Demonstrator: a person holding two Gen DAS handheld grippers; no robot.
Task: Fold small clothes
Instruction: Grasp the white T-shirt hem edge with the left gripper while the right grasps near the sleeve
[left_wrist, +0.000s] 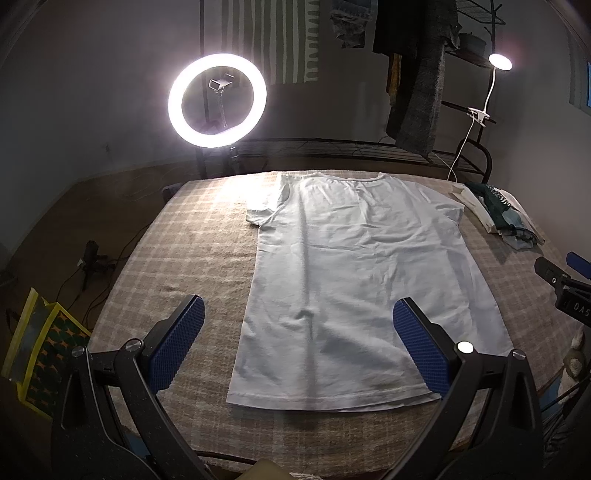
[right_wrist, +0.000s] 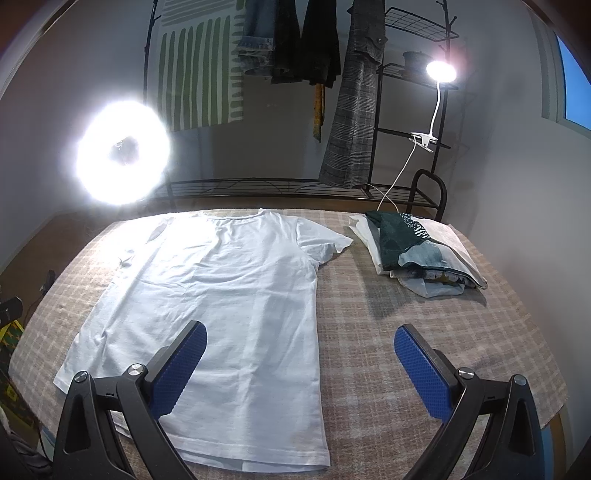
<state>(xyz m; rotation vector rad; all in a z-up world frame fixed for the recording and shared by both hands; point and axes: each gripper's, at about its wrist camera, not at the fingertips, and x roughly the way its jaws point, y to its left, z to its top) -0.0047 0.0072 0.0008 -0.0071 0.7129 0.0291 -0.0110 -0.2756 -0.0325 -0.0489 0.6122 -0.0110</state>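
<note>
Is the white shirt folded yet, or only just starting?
Just starting. Done: a folded pile sits at the table's far right. In hand: nothing; the left tongs and right tongs are both open above the table. Left: the white T-shirt lies flat, unfolded.

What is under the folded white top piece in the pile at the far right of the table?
Under the white top piece a dark green patterned garment and pale blue fabric stick out. How many more garments the pile holds is hidden; it rests on the checked cloth.
</note>
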